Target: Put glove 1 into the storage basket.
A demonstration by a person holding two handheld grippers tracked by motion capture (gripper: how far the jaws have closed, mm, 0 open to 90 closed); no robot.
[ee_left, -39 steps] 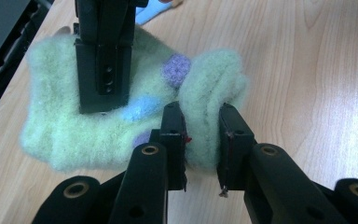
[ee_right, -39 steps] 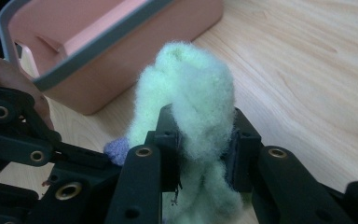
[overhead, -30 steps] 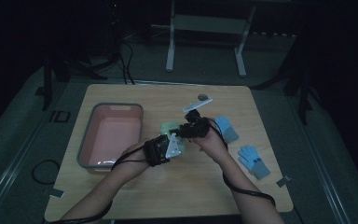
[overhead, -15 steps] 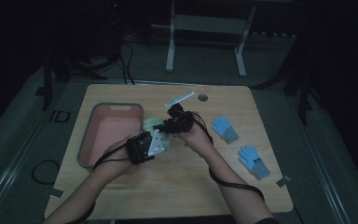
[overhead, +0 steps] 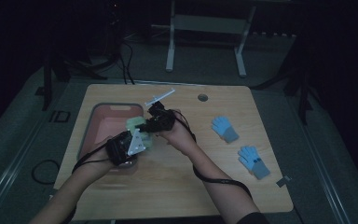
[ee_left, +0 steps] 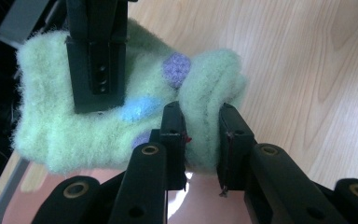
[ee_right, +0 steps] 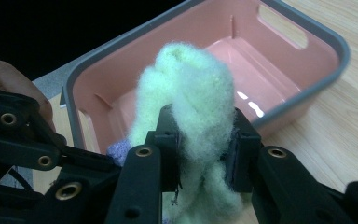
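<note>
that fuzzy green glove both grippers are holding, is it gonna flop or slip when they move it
The green glove is probably floppy: it bunches and folds where the left gripper and right gripper pinch it. It likely won't slip, since the fuzzy pile squashes between the shut jaws. It looks light for its size, so loose parts may dangle over the pink bin.

We look down on a pale wooden bench (overhead: pixel 177 186) with rounded corners, standing on a dark floor. A pink tub with a grey rim (overhead: pixel 103 108) sits on its left part. Near the far edge lies a white syringe (overhead: pixel 159 97), and just right of it we make out a small round spot (overhead: pixel 203 98), perhaps a hole in the top. Two blue gloves rest on the right side, one (overhead: pixel 224 128) farther back, the other (overhead: pixel 253 161) nearer the front edge.
</note>
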